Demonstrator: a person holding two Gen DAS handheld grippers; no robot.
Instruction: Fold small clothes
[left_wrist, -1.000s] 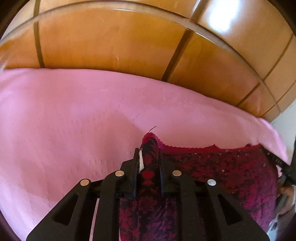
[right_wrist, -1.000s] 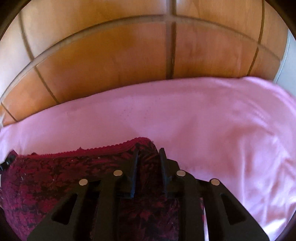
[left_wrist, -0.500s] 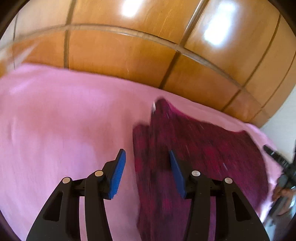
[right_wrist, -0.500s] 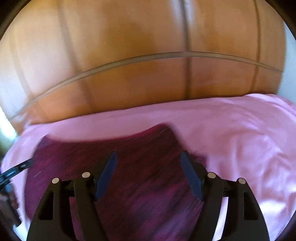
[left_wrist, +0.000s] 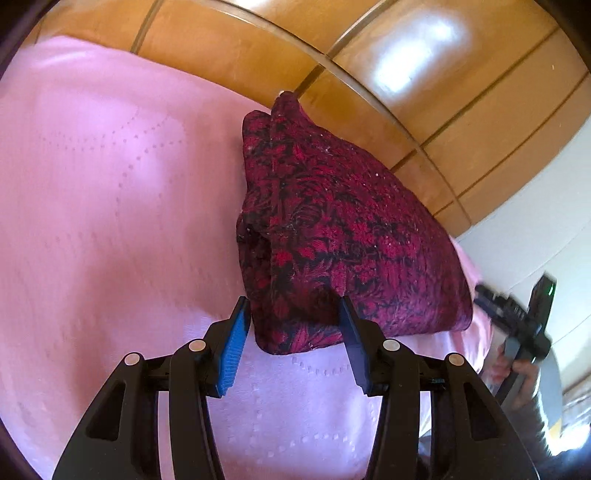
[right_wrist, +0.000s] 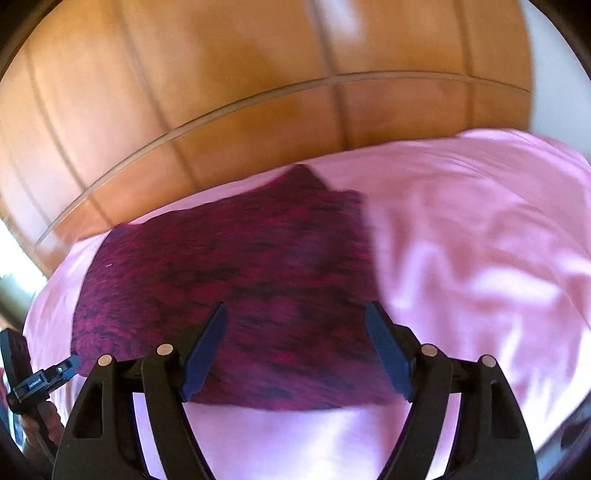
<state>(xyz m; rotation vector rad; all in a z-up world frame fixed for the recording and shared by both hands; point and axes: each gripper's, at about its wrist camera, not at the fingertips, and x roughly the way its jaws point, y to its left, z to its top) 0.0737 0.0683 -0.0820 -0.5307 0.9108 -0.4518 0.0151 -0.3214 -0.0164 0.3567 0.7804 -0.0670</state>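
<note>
The folded red garment (left_wrist: 332, 221) is lying on the pink bed sheet (left_wrist: 110, 184), just ahead of both open, empty jaws. Its long axis is running across the right gripper (right_wrist: 295, 354), with its left end between the left gripper (left_wrist: 293, 343) jaws.

Pink sheet (left_wrist: 110, 221) w/ dotted stitching covers bed; glossy wood panel wall (left_wrist: 424, 74) behind, white wall (left_wrist: 535, 229) at right.

Matt patterned cloth garment (left_wrist: 332, 229) on smooth pink sheet (left_wrist: 110, 192); glossy wood headboard (left_wrist: 424, 66).
</note>
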